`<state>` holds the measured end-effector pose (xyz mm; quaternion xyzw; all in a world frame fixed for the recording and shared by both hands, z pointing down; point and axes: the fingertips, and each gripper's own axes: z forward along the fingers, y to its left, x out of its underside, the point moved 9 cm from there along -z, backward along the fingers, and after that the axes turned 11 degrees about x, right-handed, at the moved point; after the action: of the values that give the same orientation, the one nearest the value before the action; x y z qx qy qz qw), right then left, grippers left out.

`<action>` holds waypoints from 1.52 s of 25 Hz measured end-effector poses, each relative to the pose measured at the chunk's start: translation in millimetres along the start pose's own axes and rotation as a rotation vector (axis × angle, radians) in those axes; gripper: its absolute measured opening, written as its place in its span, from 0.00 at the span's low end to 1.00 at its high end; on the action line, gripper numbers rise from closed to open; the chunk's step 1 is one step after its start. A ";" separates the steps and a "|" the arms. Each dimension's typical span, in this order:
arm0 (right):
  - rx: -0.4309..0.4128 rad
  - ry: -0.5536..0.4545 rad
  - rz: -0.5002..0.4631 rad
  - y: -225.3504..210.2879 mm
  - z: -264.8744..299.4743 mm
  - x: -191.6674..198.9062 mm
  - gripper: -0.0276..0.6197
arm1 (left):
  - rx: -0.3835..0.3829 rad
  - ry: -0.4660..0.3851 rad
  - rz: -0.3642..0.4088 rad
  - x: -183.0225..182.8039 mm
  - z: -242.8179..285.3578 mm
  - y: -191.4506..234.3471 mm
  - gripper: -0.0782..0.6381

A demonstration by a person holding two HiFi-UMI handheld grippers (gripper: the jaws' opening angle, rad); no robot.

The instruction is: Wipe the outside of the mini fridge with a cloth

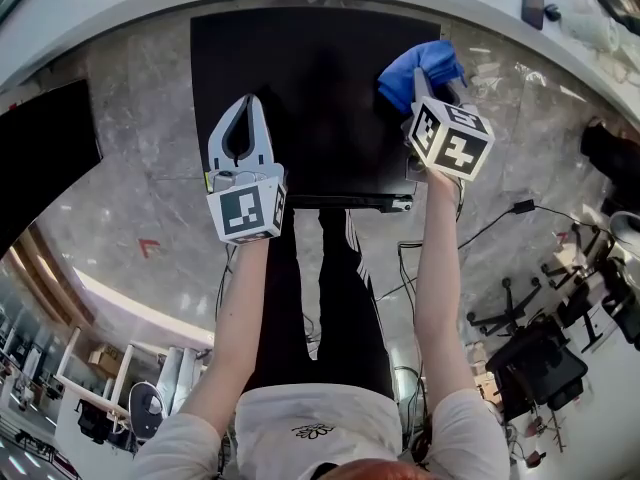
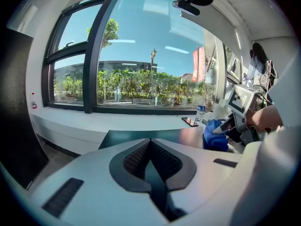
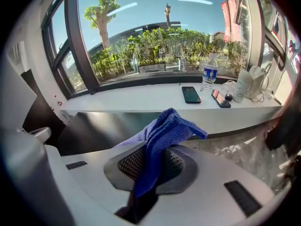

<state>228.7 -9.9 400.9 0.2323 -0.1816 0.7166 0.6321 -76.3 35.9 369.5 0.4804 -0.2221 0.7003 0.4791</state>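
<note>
Head view: right gripper [image 1: 431,87] fingers clamped on blue cloth [image 1: 412,66], at far right corner of black mini fridge [image 1: 300,78] top. Left gripper [image 1: 248,103] fingers pressed together, nothing between, over the top's left part.

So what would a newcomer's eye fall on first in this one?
The bright blue cloth stands out, clamped in the right gripper over the far right corner of the black mini fridge. The left gripper hovers shut and empty above the fridge's near left part.
</note>
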 end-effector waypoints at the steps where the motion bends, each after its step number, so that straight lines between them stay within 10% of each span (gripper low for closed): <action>1: 0.010 -0.001 -0.005 -4.2 -0.3 -0.1 0.15 | -0.002 0.000 -0.005 -0.1 -0.4 -0.3 0.12; 22: 0.204 -0.018 0.017 -51.1 -12.0 -14.1 0.15 | -0.044 -0.030 -0.009 -1.7 -15.7 23.1 0.12; 34: -0.505 -0.059 0.047 170.5 -83.7 -27.4 0.15 | -0.134 -0.024 -0.035 8.1 -54.3 58.3 0.12; 38: -0.624 -0.030 -0.026 245.6 -83.3 -23.5 0.15 | -0.171 -0.032 -0.057 9.8 -67.9 75.8 0.12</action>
<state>-21.0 -16.1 327.1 0.0397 -0.3990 0.6145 0.6794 -175.4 59.2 359.6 0.4547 -0.2750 0.6572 0.5346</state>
